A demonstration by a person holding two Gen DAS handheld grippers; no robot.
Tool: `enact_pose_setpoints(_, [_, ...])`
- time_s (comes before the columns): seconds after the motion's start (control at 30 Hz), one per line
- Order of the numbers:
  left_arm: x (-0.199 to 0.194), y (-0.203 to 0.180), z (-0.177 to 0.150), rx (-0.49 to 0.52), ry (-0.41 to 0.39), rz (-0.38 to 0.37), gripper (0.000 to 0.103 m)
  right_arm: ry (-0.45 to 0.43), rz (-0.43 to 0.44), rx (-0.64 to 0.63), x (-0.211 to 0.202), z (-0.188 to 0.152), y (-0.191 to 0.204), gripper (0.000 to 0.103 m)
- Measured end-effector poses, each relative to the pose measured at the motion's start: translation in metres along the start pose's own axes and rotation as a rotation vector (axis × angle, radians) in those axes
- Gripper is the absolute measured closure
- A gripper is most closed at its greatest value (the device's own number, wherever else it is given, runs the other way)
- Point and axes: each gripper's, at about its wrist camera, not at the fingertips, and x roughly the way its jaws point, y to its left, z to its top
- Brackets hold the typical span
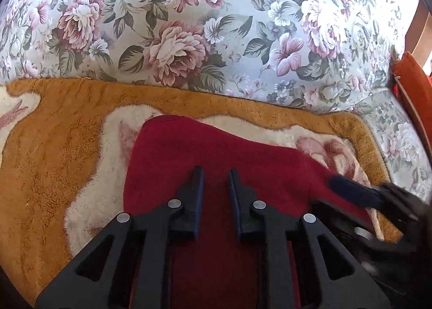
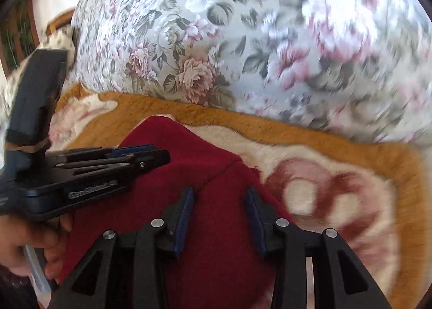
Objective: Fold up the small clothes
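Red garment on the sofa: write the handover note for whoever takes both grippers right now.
Left gripper: jaws narrowly apart above the red garment; nothing visibly pinched.
Right gripper: jaws wider apart over the same garment, near a seam or fold line; not gripping.
The garment lies bunched on the orange and cream plush blanket, in front of the floral sofa back. A hand holds the left gripper's handle at the garment's left edge.
Done: garment is laid on the blanket, possibly folded once; hard to tell.
Left: grasp an edge, finish the fold, flatten.
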Motion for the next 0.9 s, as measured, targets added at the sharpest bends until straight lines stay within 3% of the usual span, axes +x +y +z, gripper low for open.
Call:
enact_pose_setpoints(0.1, [0.0, 0.005, -0.001, -0.026, 0.001, -0.032, 0.085, -0.046, 0.068, -0.095, -0.053, -0.01, 0.032, 0.066])
enact_pose_setpoints(0.2, [-0.001, 0.003, -0.002, -0.018, -0.005, -0.026, 0.085, -0.015, 0.165, -0.265, -0.089, -0.044, 0.076, 0.066])
enact_pose_setpoints(0.27, [-0.001, 0.002, -0.003, -0.011, -0.012, -0.015, 0.085, 0.019, 0.111, -0.357, -0.087, -0.069, 0.09, 0.066])
enact_pose_setpoints(0.3, [-0.001, 0.0, -0.003, -0.002, -0.015, -0.008, 0.085, 0.036, 0.09, -0.367, -0.081, -0.082, 0.088, 0.066])
enact_pose_setpoints(0.43, [0.0, 0.0, -0.005, 0.005, -0.022, -0.004, 0.085, -0.074, 0.107, -0.319, -0.072, -0.11, 0.076, 0.065])
enact_pose_setpoints(0.53, [0.003, 0.0, -0.004, 0.008, -0.023, 0.0, 0.085, -0.092, 0.076, -0.341, -0.07, -0.114, 0.081, 0.065])
enact_pose_setpoints(0.63, [0.003, -0.003, -0.004, 0.022, -0.018, 0.017, 0.085, -0.097, 0.098, -0.325, -0.067, -0.112, 0.075, 0.065])
enact_pose_setpoints(0.8, [-0.028, -0.019, 0.002, 0.13, 0.076, 0.037, 0.084, -0.091, 0.06, -0.332, -0.071, -0.112, 0.082, 0.065])
enact_pose_setpoints(0.87, [-0.066, -0.019, -0.008, 0.157, 0.045, 0.001, 0.072, -0.073, 0.04, -0.284, -0.073, -0.11, 0.084, 0.065])
enact_pose_setpoints(0.9, [-0.08, -0.014, -0.013, 0.152, 0.028, -0.011, 0.052, -0.06, 0.052, -0.236, -0.076, -0.107, 0.083, 0.064])
